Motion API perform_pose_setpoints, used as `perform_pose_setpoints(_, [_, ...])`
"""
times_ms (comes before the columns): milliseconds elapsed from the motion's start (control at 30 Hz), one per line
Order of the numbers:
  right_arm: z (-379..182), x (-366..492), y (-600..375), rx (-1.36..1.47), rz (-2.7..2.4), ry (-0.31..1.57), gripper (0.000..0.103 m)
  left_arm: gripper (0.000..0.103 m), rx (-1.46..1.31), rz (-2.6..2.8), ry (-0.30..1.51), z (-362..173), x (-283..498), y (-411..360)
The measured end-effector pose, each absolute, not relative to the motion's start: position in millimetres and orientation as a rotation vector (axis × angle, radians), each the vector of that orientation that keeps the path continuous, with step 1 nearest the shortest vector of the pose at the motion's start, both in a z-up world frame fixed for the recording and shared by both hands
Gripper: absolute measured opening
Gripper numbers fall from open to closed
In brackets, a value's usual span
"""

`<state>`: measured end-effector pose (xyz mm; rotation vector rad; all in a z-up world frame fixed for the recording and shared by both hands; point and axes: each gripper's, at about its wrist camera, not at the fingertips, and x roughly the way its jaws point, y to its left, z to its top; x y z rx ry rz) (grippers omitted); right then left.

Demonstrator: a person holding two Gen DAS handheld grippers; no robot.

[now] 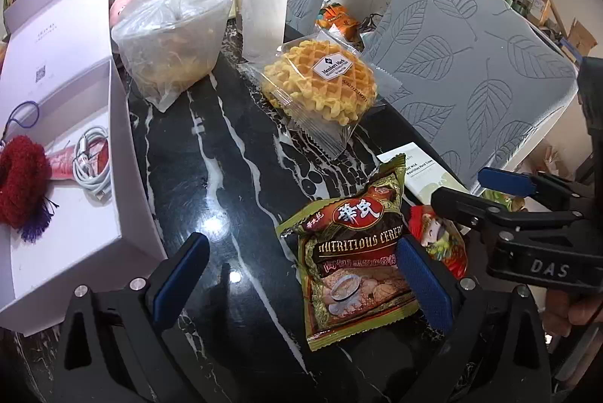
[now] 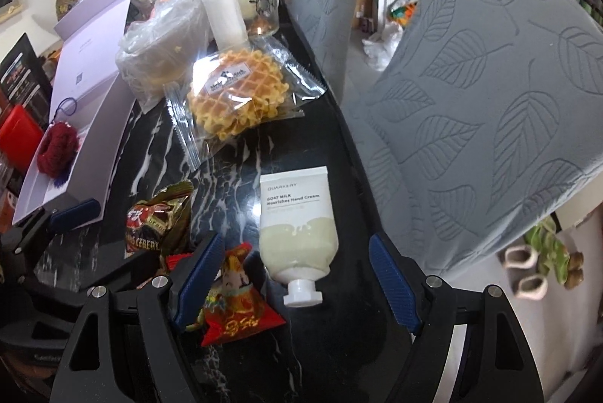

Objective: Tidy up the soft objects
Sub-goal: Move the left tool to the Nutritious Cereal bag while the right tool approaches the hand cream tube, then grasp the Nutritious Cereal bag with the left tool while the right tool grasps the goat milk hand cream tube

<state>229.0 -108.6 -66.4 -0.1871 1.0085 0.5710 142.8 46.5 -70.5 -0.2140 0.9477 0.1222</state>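
Observation:
A green and brown cereal packet [image 1: 358, 252] lies on the black marble table [image 1: 226, 169], against the right finger of my open, empty left gripper [image 1: 301, 275]; it also shows in the right wrist view [image 2: 162, 218]. My right gripper [image 2: 294, 282] is open over a white hand cream tube [image 2: 297, 229] and a red packet [image 2: 233, 305]. A wrapped waffle [image 1: 320, 83] lies farther back, also in the right wrist view [image 2: 233, 94]. A white box [image 1: 64, 154] at left holds a red knitted ornament [image 1: 20, 184] and a white cable [image 1: 92, 162].
A clear plastic bag of food [image 1: 173, 37] and a white roll [image 1: 264, 11] stand at the back. Two grey leaf-pattern chairs [image 1: 478, 64] line the table's right edge. The right gripper [image 1: 490, 199] reaches in from the right in the left wrist view.

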Motion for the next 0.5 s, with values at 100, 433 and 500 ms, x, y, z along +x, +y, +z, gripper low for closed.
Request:
perform_pose_setpoints(100, [-69.0,235.8,-106.5,-0.18,0.567,1.039,0.079,0.101,-0.234,0.124,0.944,-67.5,141.9,51.9])
perform_pose_setpoints(433, [-61.1,243.7,-105.9,-0.154,0.557,1.035,0.077,0.101,-0.287,0.102,0.92,-58.3,143.1,56.5])
perform_pose_setpoints(500, [-61.7,247.1,-105.5,-0.16,0.549,1.038,0.077,0.101,-0.279,0.101,0.93,-61.6,146.0,52.1])
